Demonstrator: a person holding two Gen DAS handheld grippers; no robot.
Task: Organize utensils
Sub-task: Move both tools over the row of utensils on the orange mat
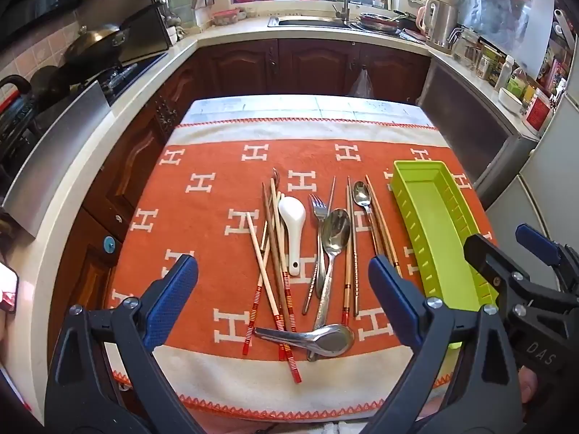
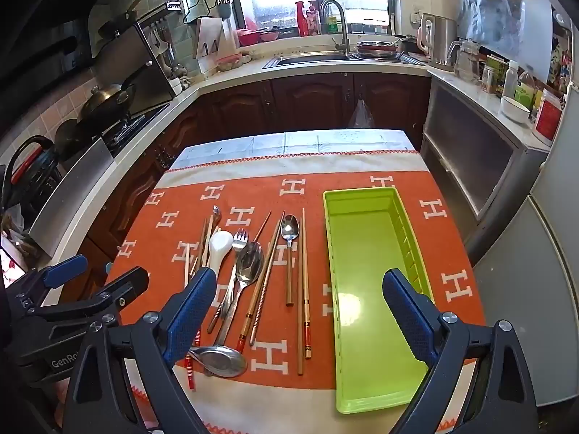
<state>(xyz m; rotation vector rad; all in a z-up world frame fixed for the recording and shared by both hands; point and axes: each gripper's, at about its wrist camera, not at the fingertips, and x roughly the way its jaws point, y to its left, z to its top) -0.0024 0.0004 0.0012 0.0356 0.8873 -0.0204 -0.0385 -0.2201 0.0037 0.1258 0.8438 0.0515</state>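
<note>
A pile of utensils lies on the orange cloth (image 1: 202,246): several chopsticks (image 1: 269,253), a white ceramic spoon (image 1: 294,222), a fork (image 1: 318,213), a large steel spoon (image 1: 334,238), a small spoon (image 1: 362,195) and a steel ladle spoon (image 1: 318,340) lying crosswise at the front. An empty lime-green tray (image 2: 365,253) stands to their right. My left gripper (image 1: 284,303) hovers open above the near end of the pile. My right gripper (image 2: 300,311) hangs open over the chopsticks (image 2: 302,289) and the tray's near left edge. Neither holds anything.
The cloth covers a small table (image 2: 289,143) in a narrow kitchen. Dark cabinets (image 2: 311,105) and a sink counter (image 2: 307,59) stand behind it, a stove with pans (image 1: 97,47) on the left, and a grey cabinet (image 2: 470,152) with bottles and a fridge on the right.
</note>
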